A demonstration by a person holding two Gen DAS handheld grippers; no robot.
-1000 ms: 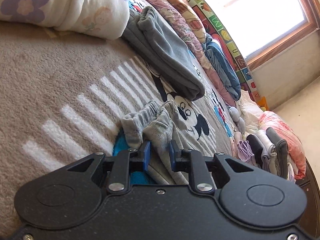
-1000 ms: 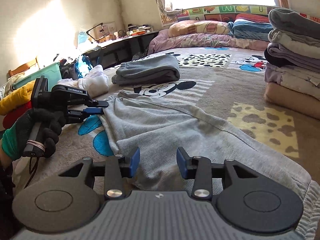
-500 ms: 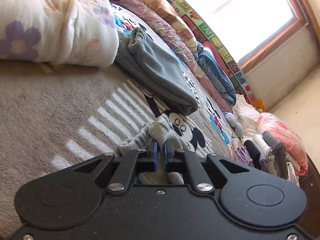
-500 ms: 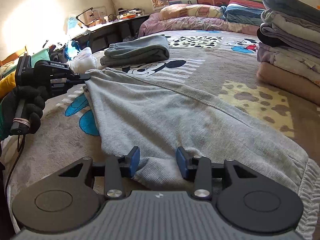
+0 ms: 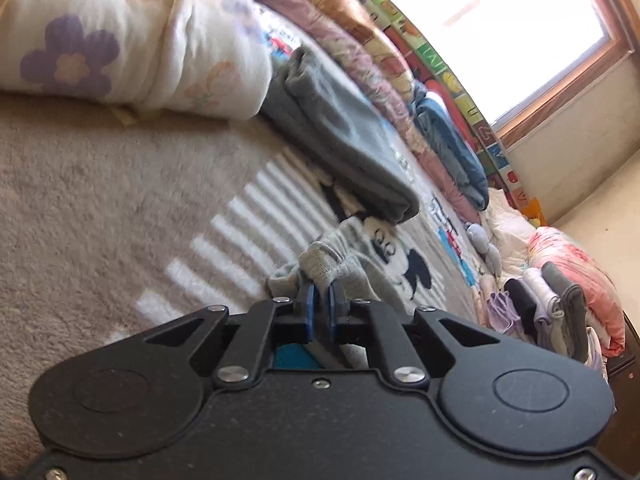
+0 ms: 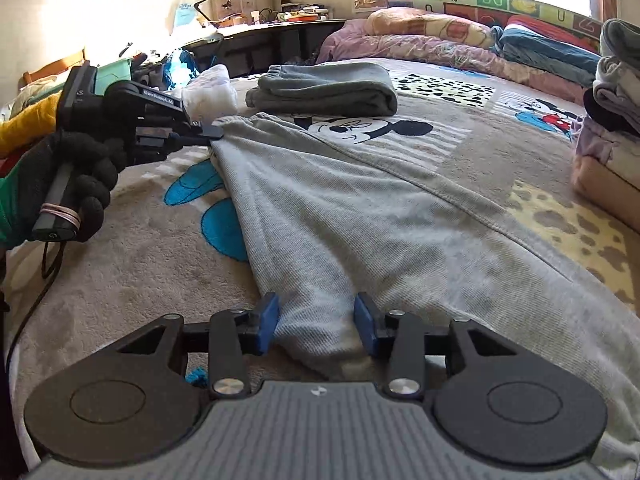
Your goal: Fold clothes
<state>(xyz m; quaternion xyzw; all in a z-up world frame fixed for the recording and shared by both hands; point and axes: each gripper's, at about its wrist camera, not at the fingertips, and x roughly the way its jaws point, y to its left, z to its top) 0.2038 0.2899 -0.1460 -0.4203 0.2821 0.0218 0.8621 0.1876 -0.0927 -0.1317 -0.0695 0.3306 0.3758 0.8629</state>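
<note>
Light grey sweatpants (image 6: 360, 216) lie spread across the Mickey Mouse blanket (image 6: 472, 136) on the bed. My left gripper (image 5: 321, 307) is shut on the bunched waistband end (image 5: 332, 268); it also shows in the right wrist view (image 6: 208, 134), held by a gloved hand at the pants' far left corner. My right gripper (image 6: 317, 326) is open, its blue fingers (image 6: 267, 322) standing either side of the pants' near edge, low over the blanket.
Folded grey-blue pants (image 6: 324, 88) lie beyond the sweatpants. A stack of folded clothes (image 6: 612, 92) stands at the right. A white floral quilt (image 5: 120, 36) lies at the left; rolled bedding (image 6: 432, 36) lines the window wall. A cluttered desk (image 6: 260, 24) is at the back.
My left gripper closed on the waistband end and stays shut on it. My right gripper moved forward; the pants' near edge now sits between its open fingers.
</note>
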